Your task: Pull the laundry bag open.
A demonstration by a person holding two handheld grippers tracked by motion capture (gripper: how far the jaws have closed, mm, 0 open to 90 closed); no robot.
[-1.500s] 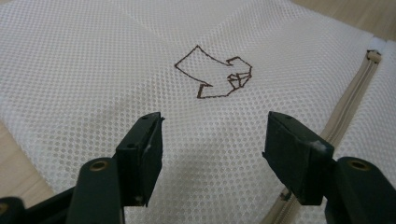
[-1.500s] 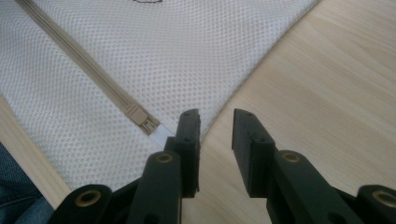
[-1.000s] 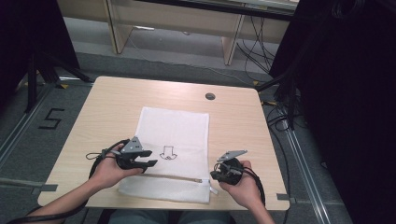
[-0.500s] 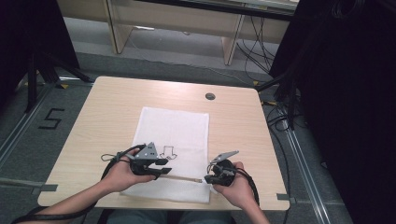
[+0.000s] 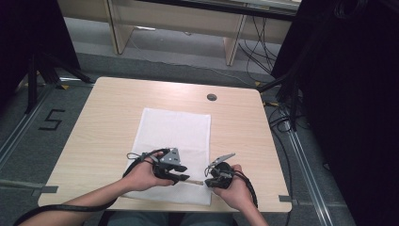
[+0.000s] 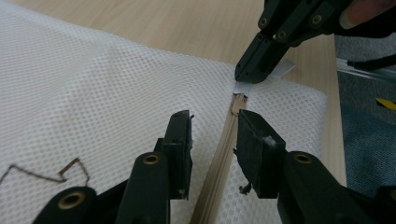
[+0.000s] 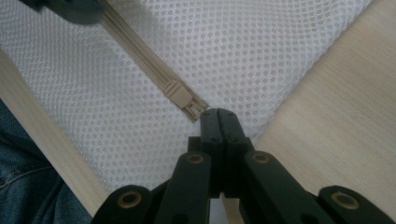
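Your left gripper (image 6: 212, 140) has slid inward, jaws apart astride the beige zipper (image 6: 219, 158). Your right gripper (image 7: 218, 116) stays pinched on the white pull tab (image 6: 275, 73) at the mesh laundry bag's (image 5: 176, 136) near edge on the wooden table (image 5: 113, 108).

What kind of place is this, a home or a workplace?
Probably a lab or recording workspace, not a home: a bare light wooden table, a floor marking "5", loose black cables and metal floor rails.
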